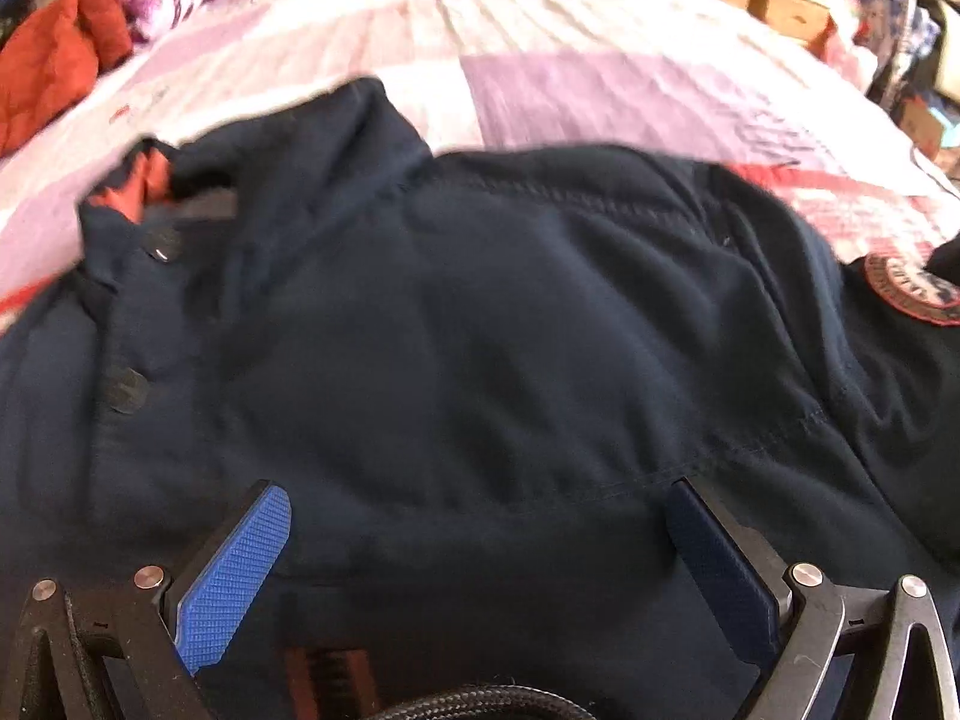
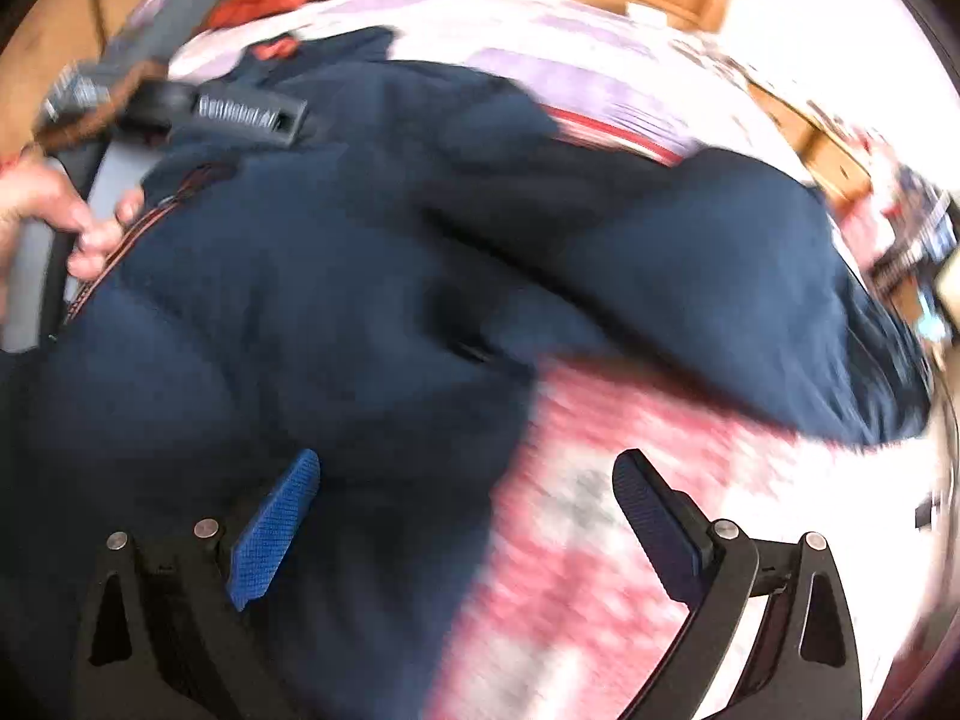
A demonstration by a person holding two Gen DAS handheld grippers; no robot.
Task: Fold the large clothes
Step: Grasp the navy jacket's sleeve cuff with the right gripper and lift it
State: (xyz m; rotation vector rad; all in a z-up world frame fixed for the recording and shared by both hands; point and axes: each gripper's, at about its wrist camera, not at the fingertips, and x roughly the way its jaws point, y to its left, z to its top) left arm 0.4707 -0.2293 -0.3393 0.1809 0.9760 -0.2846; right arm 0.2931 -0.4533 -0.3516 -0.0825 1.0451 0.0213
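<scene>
navy coat [image 1: 480, 312] spread left-right across bed [image 1: 540, 60], collar far left, round sleeve patch [image 1: 912, 288] seen only in left view, hand [image 2: 66, 210] only in right view, left gripper [image 1: 480, 540] and right gripper [image 2: 468, 510] fingers spread, nothing pinched

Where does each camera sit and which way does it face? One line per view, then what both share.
Left wrist: on the left gripper, facing across the navy jacket toward the bed's far end; open fingers show.
Right wrist: on the right gripper, over jacket edge and bedspread; open fingers and the person's hand show.
Shared: jacket, bedspread, orange garment.
</scene>
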